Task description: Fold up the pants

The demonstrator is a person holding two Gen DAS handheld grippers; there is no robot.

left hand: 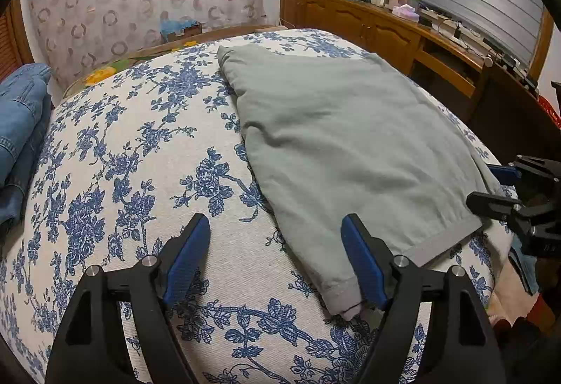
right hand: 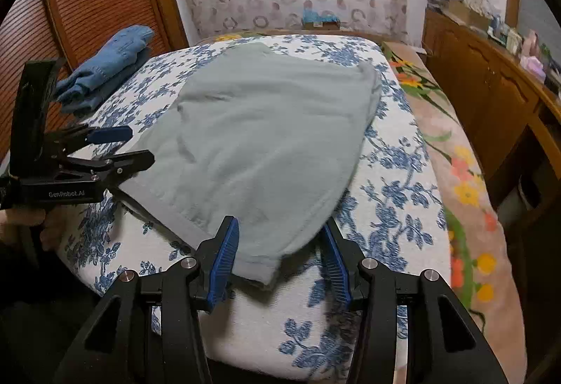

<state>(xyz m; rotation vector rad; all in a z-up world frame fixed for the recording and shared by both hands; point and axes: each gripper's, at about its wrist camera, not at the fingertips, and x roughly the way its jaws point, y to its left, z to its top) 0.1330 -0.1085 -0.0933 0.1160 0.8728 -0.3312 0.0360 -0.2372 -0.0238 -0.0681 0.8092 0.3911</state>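
grey-green pants (left hand: 350, 145), folded, lying flat on blue-and-white floral cover (left hand: 140, 173) of a bed, cuffs at the near edge. left gripper (left hand: 275, 257): fingers spread wide, holding nothing, right pad beside one near cuff corner. right gripper (right hand: 280, 261): fingers spread wide, one on each side of the other cuff corner, not closed on it. blue jeans (right hand: 105, 65) heaped at the cover's far left side. wooden cabinet (left hand: 368, 22) along the right wall.
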